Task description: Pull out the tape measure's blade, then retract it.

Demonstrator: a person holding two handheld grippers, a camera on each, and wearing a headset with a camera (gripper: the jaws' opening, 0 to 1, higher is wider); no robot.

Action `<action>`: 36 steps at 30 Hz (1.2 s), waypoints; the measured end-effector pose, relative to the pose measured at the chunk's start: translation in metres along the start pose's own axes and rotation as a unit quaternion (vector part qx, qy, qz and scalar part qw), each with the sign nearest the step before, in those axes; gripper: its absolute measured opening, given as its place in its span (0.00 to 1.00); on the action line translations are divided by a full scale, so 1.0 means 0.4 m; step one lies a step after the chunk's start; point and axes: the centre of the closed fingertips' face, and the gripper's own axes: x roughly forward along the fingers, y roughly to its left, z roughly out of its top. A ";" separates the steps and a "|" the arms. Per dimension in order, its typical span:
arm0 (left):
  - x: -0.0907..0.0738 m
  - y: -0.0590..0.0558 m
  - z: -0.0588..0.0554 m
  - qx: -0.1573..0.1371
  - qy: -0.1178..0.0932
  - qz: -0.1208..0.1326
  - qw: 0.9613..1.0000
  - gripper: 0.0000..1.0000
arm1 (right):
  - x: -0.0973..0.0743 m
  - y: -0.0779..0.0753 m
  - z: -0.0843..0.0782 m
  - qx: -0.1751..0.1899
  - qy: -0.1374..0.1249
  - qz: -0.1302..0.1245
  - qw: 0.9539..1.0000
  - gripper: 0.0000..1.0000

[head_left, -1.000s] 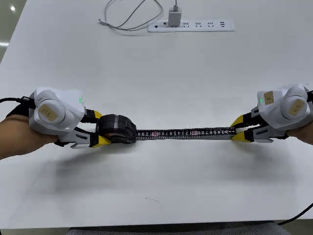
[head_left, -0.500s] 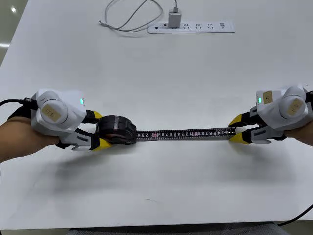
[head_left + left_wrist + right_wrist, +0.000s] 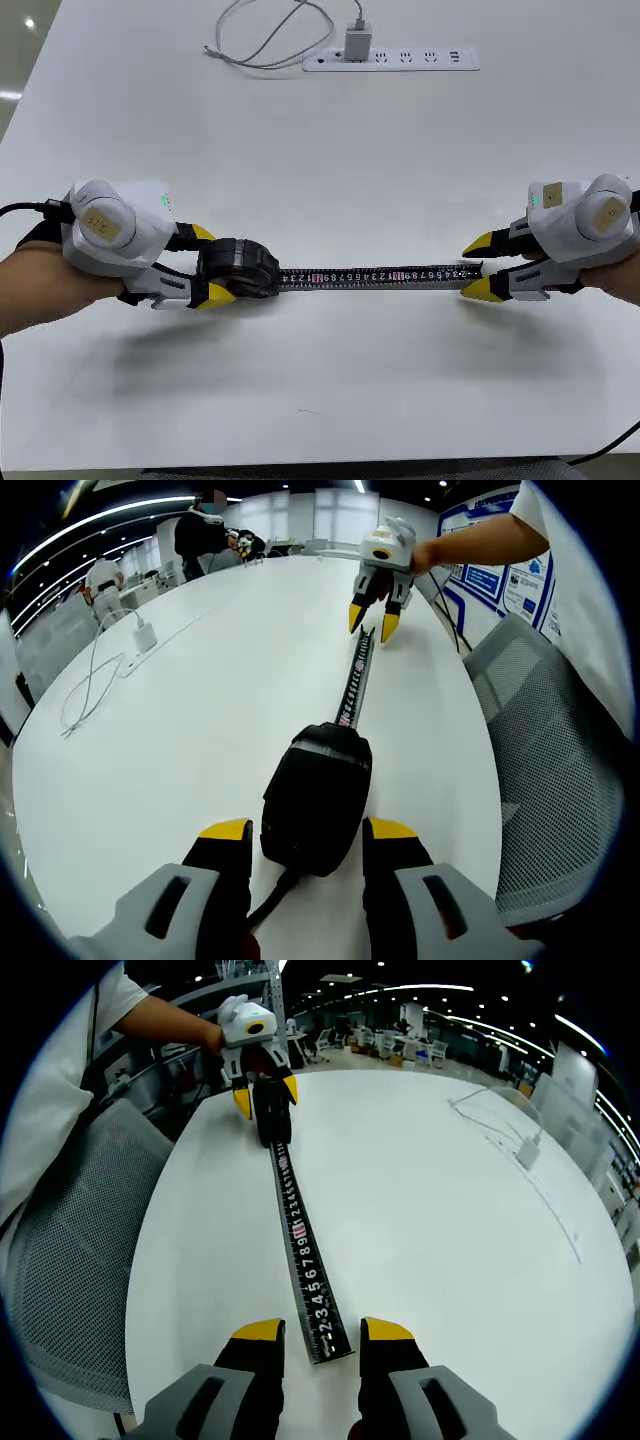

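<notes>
"What lay on the white surface (image 3: 330, 150)?"

"The tape measure (image 3: 240, 267), its case clamped from both sides by the left gripper (image 3: 208, 265). The blade (image 3: 370, 274) ran flat out of the case, straight to the right gripper (image 3: 477, 268)."

"And at the end farthest from the case?"

"The right fingers (image 3: 262, 1332) stood apart, flanking the tip without pinching it (the hook was too small to read). For the retraction I'd have held the case pinned and those fingers wide and level, so the blade could slide home straight."
</notes>
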 end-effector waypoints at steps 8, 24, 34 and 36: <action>-0.016 0.003 0.018 -0.026 -0.017 0.011 0.999 0.43 | -0.016 -0.004 0.038 0.016 -0.024 -0.027 0.999 0.28; -0.062 -0.015 0.033 -0.088 -0.073 0.068 0.991 0.51 | -0.042 0.021 0.056 0.047 -0.046 -0.064 0.996 0.43; -0.112 -0.037 0.035 -0.111 -0.105 0.116 0.981 0.65 | -0.076 0.038 0.067 0.066 -0.063 -0.092 0.992 0.52; -0.119 -0.041 0.032 -0.121 -0.107 0.119 0.980 0.68 | -0.085 0.040 0.074 0.072 -0.071 -0.098 0.990 0.52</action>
